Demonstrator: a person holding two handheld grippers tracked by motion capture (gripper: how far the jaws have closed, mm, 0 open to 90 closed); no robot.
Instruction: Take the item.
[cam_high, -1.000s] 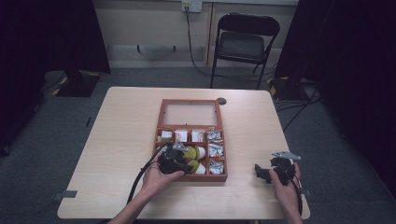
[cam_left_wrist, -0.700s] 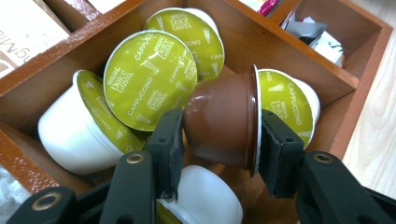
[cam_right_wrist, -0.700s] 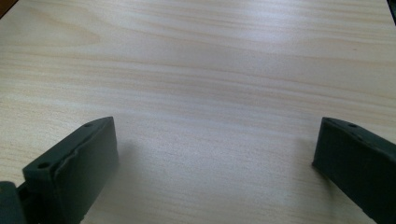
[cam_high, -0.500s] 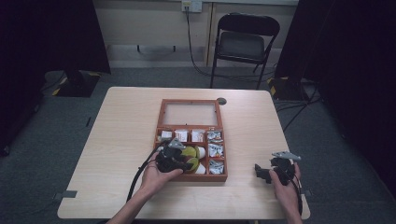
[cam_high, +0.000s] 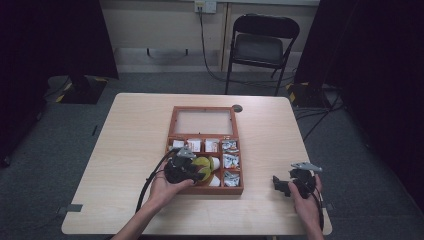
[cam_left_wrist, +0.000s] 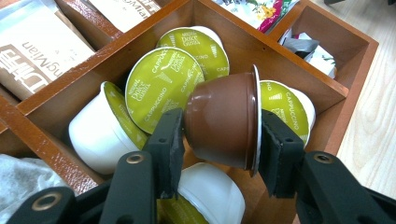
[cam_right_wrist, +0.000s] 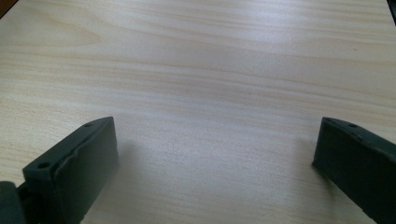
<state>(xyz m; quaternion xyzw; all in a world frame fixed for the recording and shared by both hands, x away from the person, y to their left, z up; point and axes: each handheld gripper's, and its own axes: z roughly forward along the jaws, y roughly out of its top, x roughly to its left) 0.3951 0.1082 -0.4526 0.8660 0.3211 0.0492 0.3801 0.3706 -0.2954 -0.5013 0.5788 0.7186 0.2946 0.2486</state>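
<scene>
A brown coffee capsule (cam_left_wrist: 219, 121) lies on its side between the pads of my left gripper (cam_left_wrist: 219, 140), which is shut on it. It hangs just above a compartment of the wooden box (cam_left_wrist: 261, 51) that holds several green-lidded white capsules (cam_left_wrist: 161, 88). In the high view my left gripper (cam_high: 186, 169) is over the box's (cam_high: 172, 125) front left compartment. My right gripper (cam_high: 280, 184) rests low over the bare table near the front right corner. Its jaws (cam_right_wrist: 210, 154) are wide open with nothing between them.
Other compartments hold paper sachets (cam_left_wrist: 37, 51) and wrapped packets (cam_high: 230, 160). The box's glass-paned lid (cam_high: 202, 121) lies open behind it. A small dark disc (cam_high: 236, 108) sits on the table (cam_high: 125, 140) past the lid. A folding chair (cam_high: 260, 45) stands beyond the far edge.
My left gripper has shifted only slightly over the box, still holding the brown capsule. The right gripper has stayed where it was.
</scene>
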